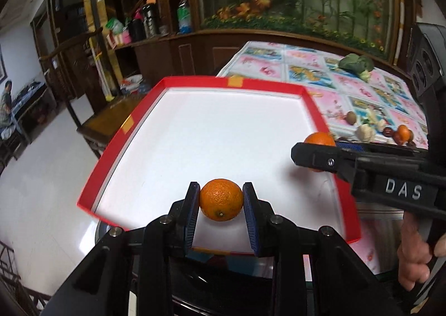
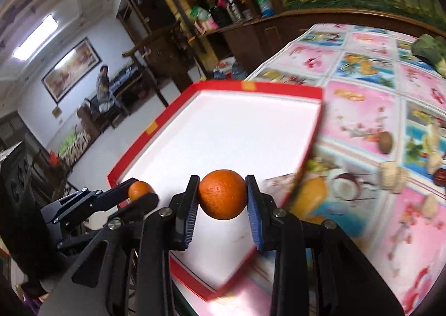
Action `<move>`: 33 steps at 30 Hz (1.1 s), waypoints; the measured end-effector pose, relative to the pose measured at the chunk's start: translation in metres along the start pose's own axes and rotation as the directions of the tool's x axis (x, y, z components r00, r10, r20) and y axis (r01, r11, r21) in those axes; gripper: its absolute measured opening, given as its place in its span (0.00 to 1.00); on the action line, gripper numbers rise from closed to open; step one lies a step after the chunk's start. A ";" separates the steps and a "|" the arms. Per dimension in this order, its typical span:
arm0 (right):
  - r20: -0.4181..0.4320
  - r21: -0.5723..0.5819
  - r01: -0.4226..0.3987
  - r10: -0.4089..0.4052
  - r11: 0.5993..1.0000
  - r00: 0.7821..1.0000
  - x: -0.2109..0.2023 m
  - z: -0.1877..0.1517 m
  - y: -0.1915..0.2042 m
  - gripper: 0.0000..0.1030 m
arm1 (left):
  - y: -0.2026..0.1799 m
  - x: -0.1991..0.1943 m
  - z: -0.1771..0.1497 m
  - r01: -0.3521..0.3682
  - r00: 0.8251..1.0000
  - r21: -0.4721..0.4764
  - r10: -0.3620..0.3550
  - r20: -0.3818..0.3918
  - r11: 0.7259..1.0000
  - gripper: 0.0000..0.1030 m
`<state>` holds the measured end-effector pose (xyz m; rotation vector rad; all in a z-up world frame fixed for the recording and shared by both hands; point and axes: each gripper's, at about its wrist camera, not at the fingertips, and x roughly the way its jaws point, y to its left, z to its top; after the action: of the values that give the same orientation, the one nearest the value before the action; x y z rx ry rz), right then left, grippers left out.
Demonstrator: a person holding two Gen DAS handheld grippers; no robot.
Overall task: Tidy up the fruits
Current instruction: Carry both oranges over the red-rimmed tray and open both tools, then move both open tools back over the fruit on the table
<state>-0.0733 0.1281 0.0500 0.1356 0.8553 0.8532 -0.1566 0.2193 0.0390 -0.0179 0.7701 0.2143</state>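
While both oranges hung over the shallow red-rimmed white cardboard tray (image 1: 317,104), the left tongs (image 1: 221,199) pinched one round orange (image 1: 221,199) and the right tongs (image 2: 222,194) another (image 2: 222,194); releasing high could let either roll onto the worktop (image 2: 362,121).

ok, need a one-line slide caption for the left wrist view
Left gripper holds an orange over the red tray; right gripper brings in a second orange.
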 end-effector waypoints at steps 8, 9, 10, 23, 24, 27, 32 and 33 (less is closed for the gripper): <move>-0.091 -0.025 0.040 -0.042 0.999 0.995 0.031 -0.006 0.002 0.35 | 0.001 0.011 -0.003 -0.009 0.999 -0.008 0.008 -0.041 1.000 0.31; -0.087 -0.032 0.040 -0.043 0.999 0.995 0.030 -0.007 0.003 0.35 | 0.000 0.012 -0.004 -0.007 0.999 -0.010 0.007 -0.045 1.000 0.32; -0.089 -0.038 0.041 -0.045 0.998 0.995 0.029 -0.007 0.007 0.35 | 0.001 0.012 -0.004 -0.008 0.999 -0.011 0.007 -0.047 1.000 0.32; 0.068 -0.001 -0.019 0.019 1.000 0.997 -0.029 -0.001 -0.012 0.58 | -0.018 -0.023 0.003 0.018 1.000 0.043 -0.019 0.021 0.999 0.61; 0.091 0.011 -0.028 0.027 1.000 0.996 -0.041 -0.001 -0.020 0.58 | -0.025 -0.027 0.003 0.029 0.999 0.062 -0.031 0.029 0.998 0.61; 0.160 0.024 -0.004 0.000 1.000 0.987 -0.078 -0.002 -0.047 0.58 | -0.047 -0.033 0.004 0.075 0.996 0.110 -0.079 0.035 0.991 0.62; 0.245 0.089 0.128 -0.146 0.988 0.958 -0.143 -0.014 -0.111 0.61 | -0.092 -0.033 0.006 0.155 0.987 0.199 -0.161 0.018 0.968 0.63; 0.250 0.113 0.170 -0.194 0.979 0.949 -0.157 -0.020 -0.129 0.61 | -0.102 -0.032 0.006 0.172 0.984 0.218 -0.178 0.009 0.961 0.63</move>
<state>-0.0648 -0.0741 0.0771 0.2390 0.6480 0.6073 -0.1548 0.1141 0.0595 0.1227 0.7555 -0.0385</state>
